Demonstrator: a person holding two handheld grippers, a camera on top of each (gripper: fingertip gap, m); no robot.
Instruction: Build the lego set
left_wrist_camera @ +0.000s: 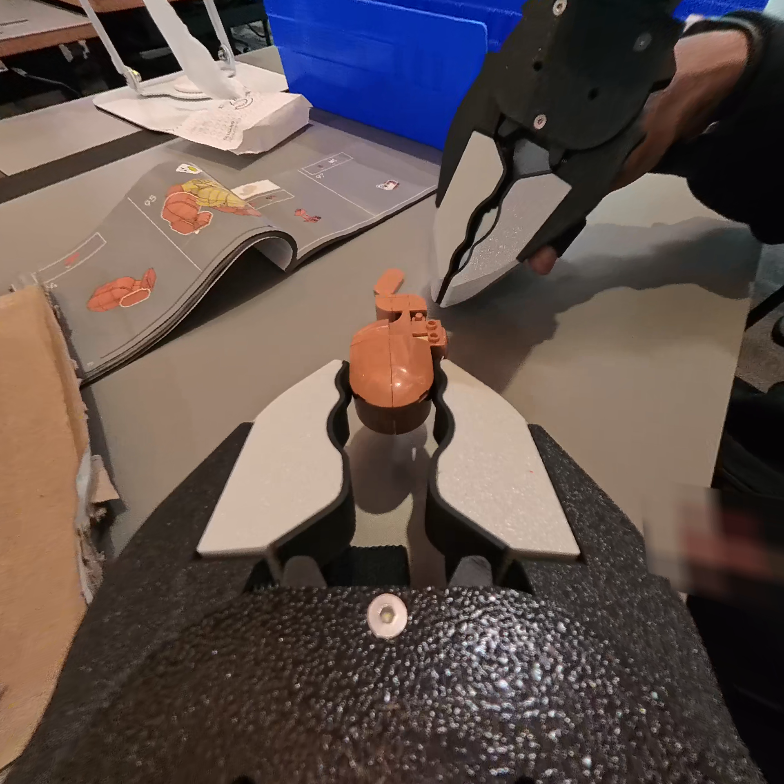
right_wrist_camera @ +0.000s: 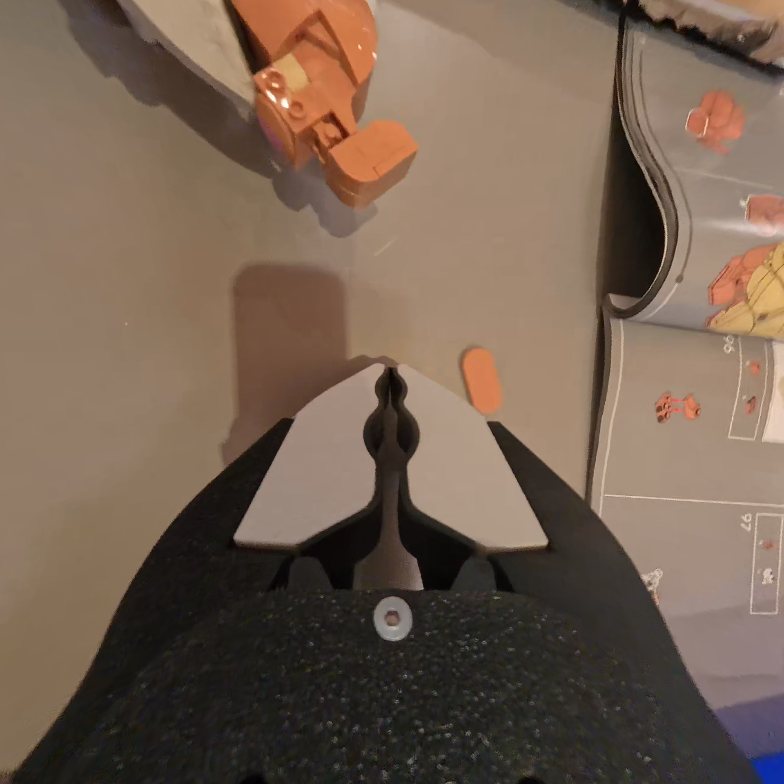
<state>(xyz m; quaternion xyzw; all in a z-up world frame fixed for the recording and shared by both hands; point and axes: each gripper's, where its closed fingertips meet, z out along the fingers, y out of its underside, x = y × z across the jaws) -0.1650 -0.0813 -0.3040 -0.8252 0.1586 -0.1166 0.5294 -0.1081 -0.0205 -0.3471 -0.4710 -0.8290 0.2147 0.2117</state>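
Observation:
My left gripper [left_wrist_camera: 392, 379] is shut on the rounded end of a brown-orange lego assembly [left_wrist_camera: 394, 360] and holds it low over the grey table [left_wrist_camera: 594, 382]. The pads press on both of its sides. The assembly also shows in the right wrist view [right_wrist_camera: 322, 97], at the top, with a left finger [right_wrist_camera: 199, 46] beside it. My right gripper [right_wrist_camera: 389, 370] is shut, its tips meeting just over the table. In the left wrist view, the right gripper [left_wrist_camera: 443, 297] points down just right of the assembly. A small orange oval tile [right_wrist_camera: 482, 381] lies loose on the table right of the right fingertips; it also shows in the left wrist view [left_wrist_camera: 388, 282].
An open instruction booklet [left_wrist_camera: 212, 237] lies to the left and shows in the right wrist view [right_wrist_camera: 700, 403] on the right. A blue bin [left_wrist_camera: 382, 72] and a white paper bag [left_wrist_camera: 242, 123] stand at the back. Cardboard [left_wrist_camera: 34, 424] lies at the left edge. A person's hand [left_wrist_camera: 700, 93] holds the right gripper. The left gripper's tips are roughly 10 cm from the right gripper's.

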